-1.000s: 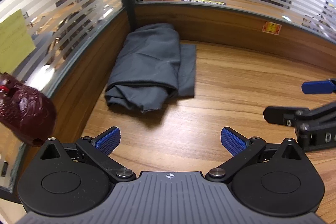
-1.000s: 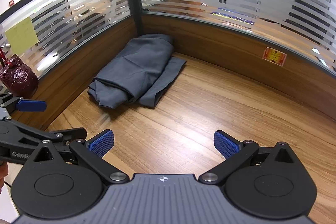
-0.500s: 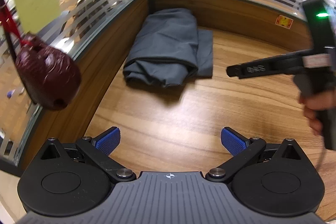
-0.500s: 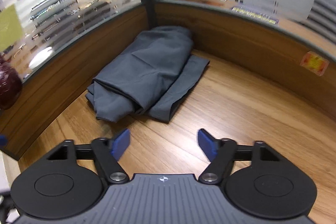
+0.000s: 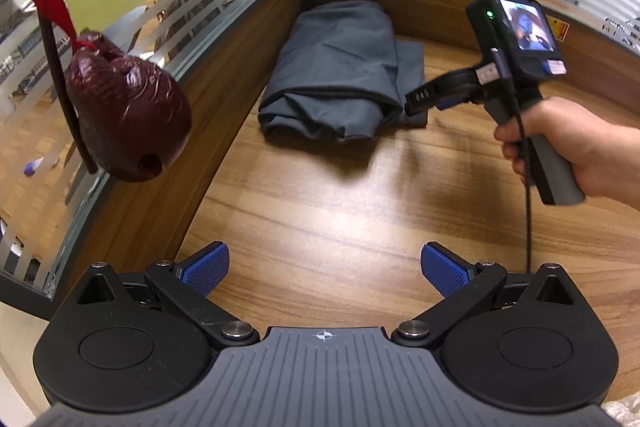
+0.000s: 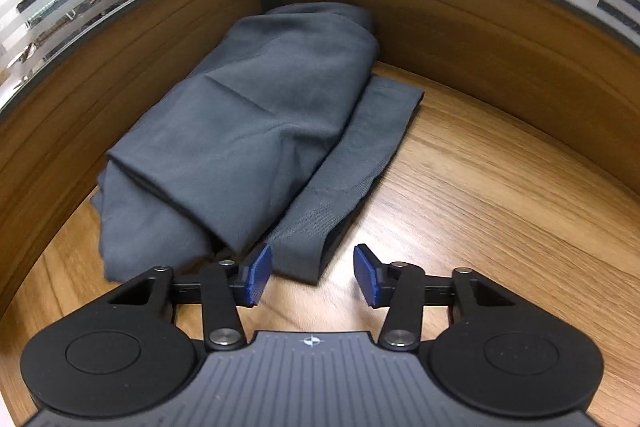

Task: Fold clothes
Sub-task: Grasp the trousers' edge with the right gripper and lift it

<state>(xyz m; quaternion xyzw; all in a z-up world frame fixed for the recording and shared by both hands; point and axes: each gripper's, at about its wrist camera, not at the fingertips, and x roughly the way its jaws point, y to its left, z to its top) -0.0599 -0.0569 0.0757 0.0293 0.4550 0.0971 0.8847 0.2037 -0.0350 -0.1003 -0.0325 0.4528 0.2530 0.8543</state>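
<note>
Grey garment (image 6: 256, 131) lying bundled, roughly folded, on the table (image 6: 480, 195) against the corner partition. Right tool (image 6: 312, 273) half apart, straddling garment's near edge, clamped on nothing. Left tool (image 5: 324, 269) wide apart, well short of garment. Fits either fresh pickup or final tidying. No containers seen.

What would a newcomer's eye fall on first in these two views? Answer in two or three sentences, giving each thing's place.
First, the dark grey garment, loosely bundled in the far corner of the wooden desk against the partition. Next, the right gripper, open, hovering just short of the garment's near edge; the left view shows a hand holding it. Last, a dark red ornament hanging at the left.
</note>
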